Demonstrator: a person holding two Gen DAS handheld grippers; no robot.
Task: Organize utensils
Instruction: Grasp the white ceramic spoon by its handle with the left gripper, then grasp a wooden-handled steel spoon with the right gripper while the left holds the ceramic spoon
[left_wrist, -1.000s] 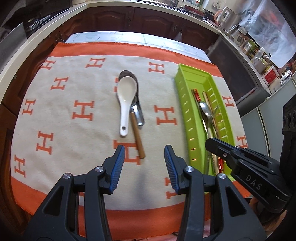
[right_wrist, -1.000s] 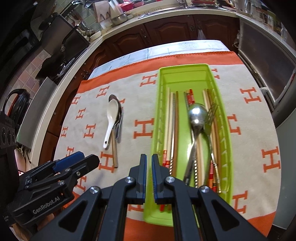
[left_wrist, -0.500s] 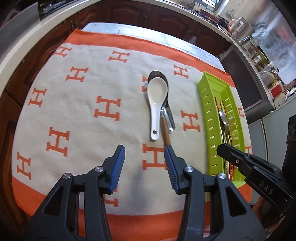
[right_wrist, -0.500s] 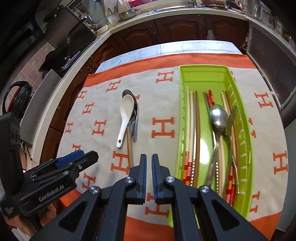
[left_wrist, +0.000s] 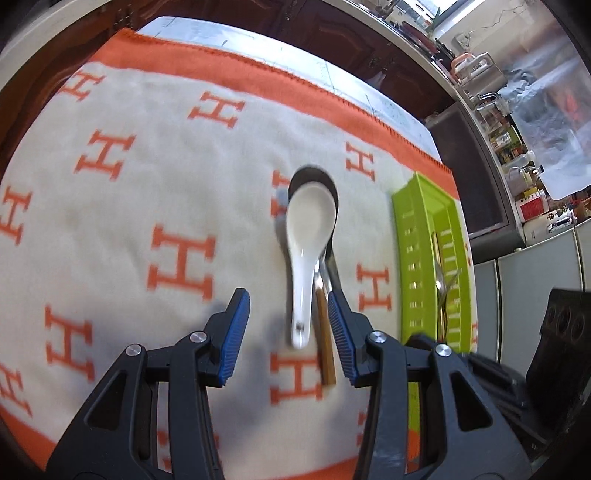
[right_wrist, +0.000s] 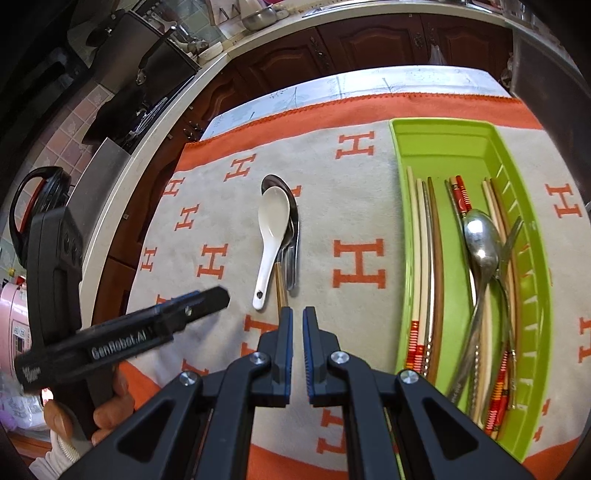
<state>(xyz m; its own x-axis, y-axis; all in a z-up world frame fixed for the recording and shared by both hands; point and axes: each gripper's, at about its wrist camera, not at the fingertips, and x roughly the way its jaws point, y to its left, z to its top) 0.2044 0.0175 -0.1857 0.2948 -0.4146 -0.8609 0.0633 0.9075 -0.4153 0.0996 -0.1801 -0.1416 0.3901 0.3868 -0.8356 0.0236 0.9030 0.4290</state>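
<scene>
A white ceramic spoon (left_wrist: 309, 225) lies on the cream mat, on top of a metal spoon (left_wrist: 330, 258) and a wooden-handled utensil (left_wrist: 325, 343). My left gripper (left_wrist: 286, 308) stands open low over them. The white spoon's handle end and the wooden handle lie between its blue pads without touching them. The right wrist view shows the same white spoon (right_wrist: 271, 229) and the left gripper (right_wrist: 210, 297) coming in from the left. My right gripper (right_wrist: 297, 314) is shut on nothing and hovers over the mat just short of the wooden handle (right_wrist: 280, 290).
A green slotted tray (right_wrist: 443, 155) on the right of the mat holds several chopsticks, a metal spoon (right_wrist: 480, 240) and a fork (right_wrist: 514, 236). The mat (left_wrist: 147, 184) has orange H marks and an orange border. Counters and dark cabinets ring the table.
The left gripper moved down and toward the spoons, so their handles now lie between its fingers. The right gripper slid left, off the tray and over the mat. Neither changed its opening.
</scene>
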